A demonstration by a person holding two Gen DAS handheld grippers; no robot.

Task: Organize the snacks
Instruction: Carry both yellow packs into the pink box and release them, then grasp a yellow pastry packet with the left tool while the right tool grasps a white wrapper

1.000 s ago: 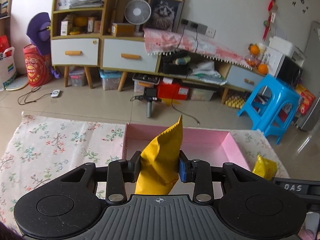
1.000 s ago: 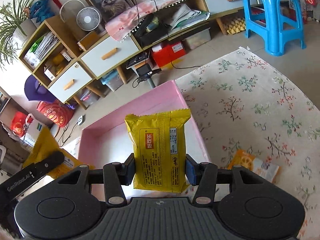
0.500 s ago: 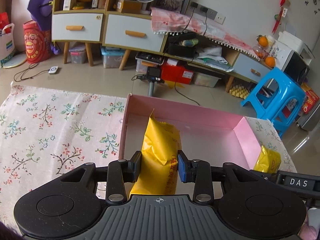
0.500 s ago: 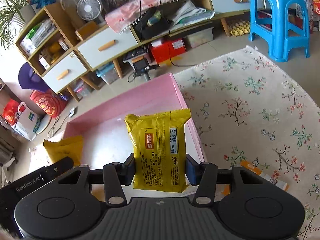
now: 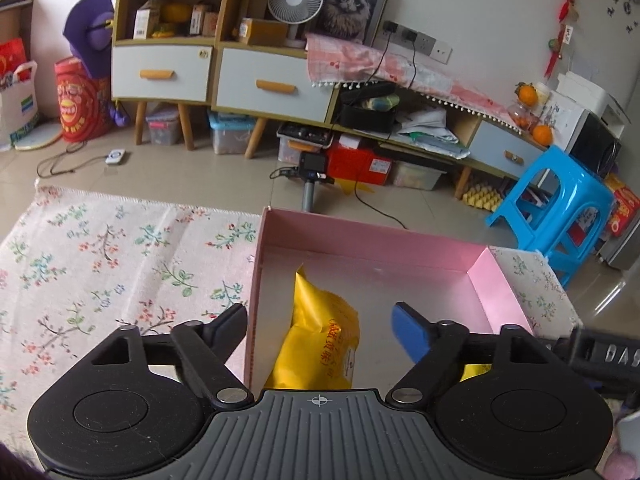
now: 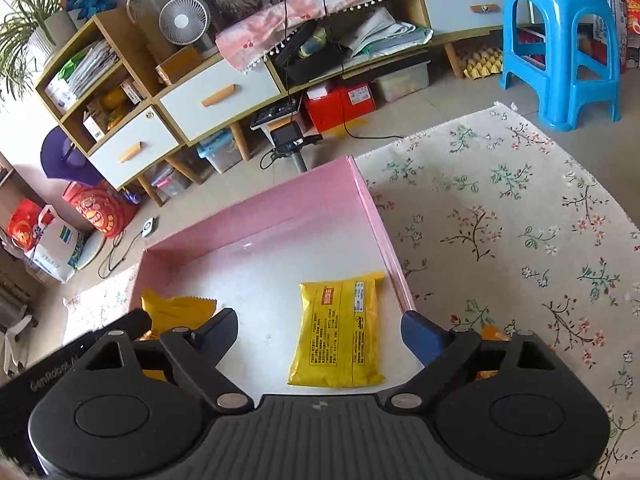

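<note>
Packet (image 5: 320, 340) base behind left tool (image 5: 320, 320)

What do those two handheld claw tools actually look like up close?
Both look alike: the left gripper and right gripper have a ribbed grey centre plate with a small crosshair mark, flanked by round black discs. Black linkage arms with silver pins carry two fingers, one black, one with a blue pad.

My right gripper (image 6: 318, 326) has its jaws opening, well clear of the yellow snack packet (image 6: 338, 330) that lies flat on the floor of the pink box (image 6: 264, 216), close to its right wall. A second yellow packet (image 6: 176, 310) lies at the box's left side, partly behind the other gripper's black body (image 6: 64, 364). The box sits on a floral cloth (image 6: 500, 220).
</note>
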